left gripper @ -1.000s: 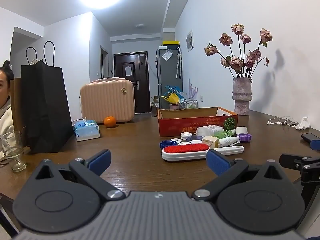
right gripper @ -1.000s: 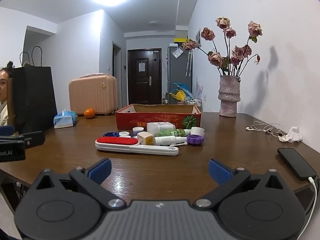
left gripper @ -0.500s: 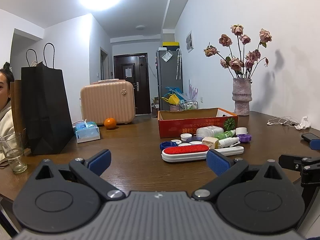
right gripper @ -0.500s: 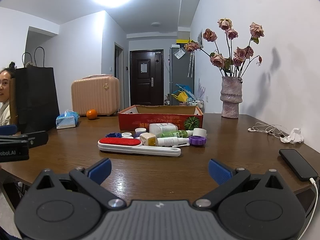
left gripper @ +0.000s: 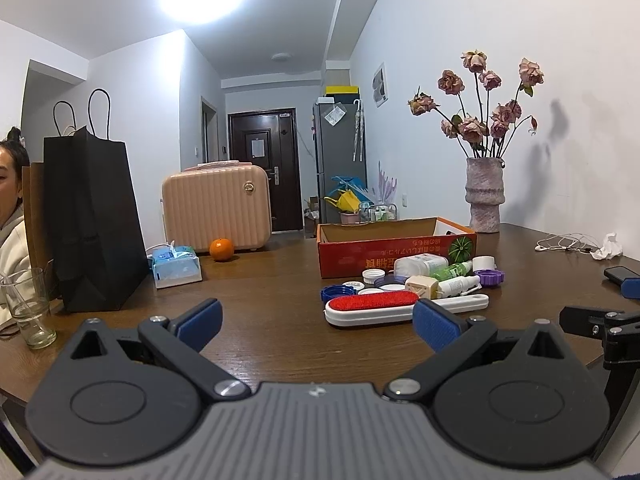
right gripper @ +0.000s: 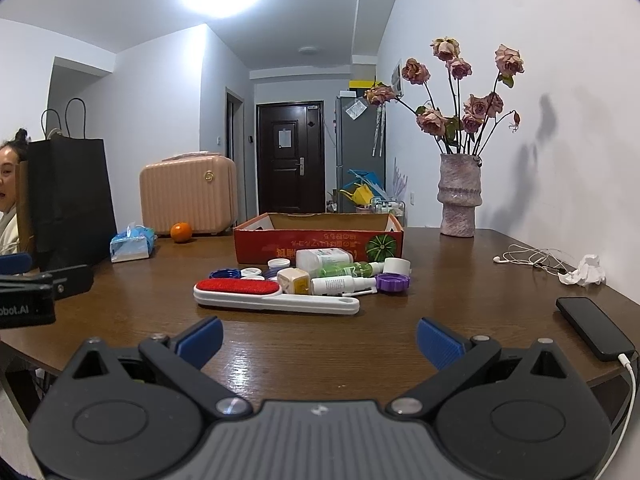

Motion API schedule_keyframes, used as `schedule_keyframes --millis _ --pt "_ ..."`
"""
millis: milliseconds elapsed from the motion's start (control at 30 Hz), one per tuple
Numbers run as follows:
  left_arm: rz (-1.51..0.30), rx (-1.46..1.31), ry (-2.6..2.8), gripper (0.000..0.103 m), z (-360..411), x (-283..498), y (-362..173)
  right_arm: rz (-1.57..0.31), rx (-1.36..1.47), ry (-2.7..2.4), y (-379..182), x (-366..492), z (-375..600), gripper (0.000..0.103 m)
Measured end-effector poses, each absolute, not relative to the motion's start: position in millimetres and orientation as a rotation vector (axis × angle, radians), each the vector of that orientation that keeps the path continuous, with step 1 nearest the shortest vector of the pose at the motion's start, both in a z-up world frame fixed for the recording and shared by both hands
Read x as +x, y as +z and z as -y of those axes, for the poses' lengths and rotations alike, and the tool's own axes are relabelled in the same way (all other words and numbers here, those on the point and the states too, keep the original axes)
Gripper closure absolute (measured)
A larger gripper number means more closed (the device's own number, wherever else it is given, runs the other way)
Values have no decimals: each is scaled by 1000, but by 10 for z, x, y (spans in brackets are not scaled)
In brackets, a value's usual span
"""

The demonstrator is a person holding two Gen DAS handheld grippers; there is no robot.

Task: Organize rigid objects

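A: Both claws, left gripper and right gripper, gape empty, short of the clutter.

B: We see the brush lying before the box, bottles and caps touching behind it. A careless reach may roll the bottles or scatter the caps.

The left gripper is held level and points forward, its blue-padded fingers spread wide with nothing between them. The right gripper is posed the same way, fingers equally far apart and empty. Each gripper's dark body shows at the edge of the other's view, side by side.
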State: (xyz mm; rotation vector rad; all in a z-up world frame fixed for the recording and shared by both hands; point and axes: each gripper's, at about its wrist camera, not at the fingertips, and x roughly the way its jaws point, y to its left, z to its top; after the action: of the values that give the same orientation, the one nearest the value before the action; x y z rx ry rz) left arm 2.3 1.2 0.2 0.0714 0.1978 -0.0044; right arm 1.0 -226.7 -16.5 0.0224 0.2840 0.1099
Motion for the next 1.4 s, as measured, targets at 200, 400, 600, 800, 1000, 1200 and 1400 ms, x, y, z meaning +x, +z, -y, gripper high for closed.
schedule_keyframes --millis 200,400,600,800,1000,1200,1400 --pt "-196 73 -5 0 -11 14 8 -283 18 114 -165 6 2261 0" --pt "-193 75 -6 0 -19 -1 11 -285 19 117 -168 6 2259 0" --pt "-192 75 -6 0 -23 -8 15 -283 21 114 -168 -2 2261 0" --pt "-193 76 -7 0 -31 -14 15 -285 24 109 -168 3 2264 0" --pt "-193 77 -6 0 -33 -13 7 -286 26 111 -173 14 2271 0" --pt "-188 90 -6 0 -21 82 -5 -292 6 86 -208 97 2317 0" --pt "-222 92 -1 0 -46 386 1 -314 24 72 -230 390 2395 0"
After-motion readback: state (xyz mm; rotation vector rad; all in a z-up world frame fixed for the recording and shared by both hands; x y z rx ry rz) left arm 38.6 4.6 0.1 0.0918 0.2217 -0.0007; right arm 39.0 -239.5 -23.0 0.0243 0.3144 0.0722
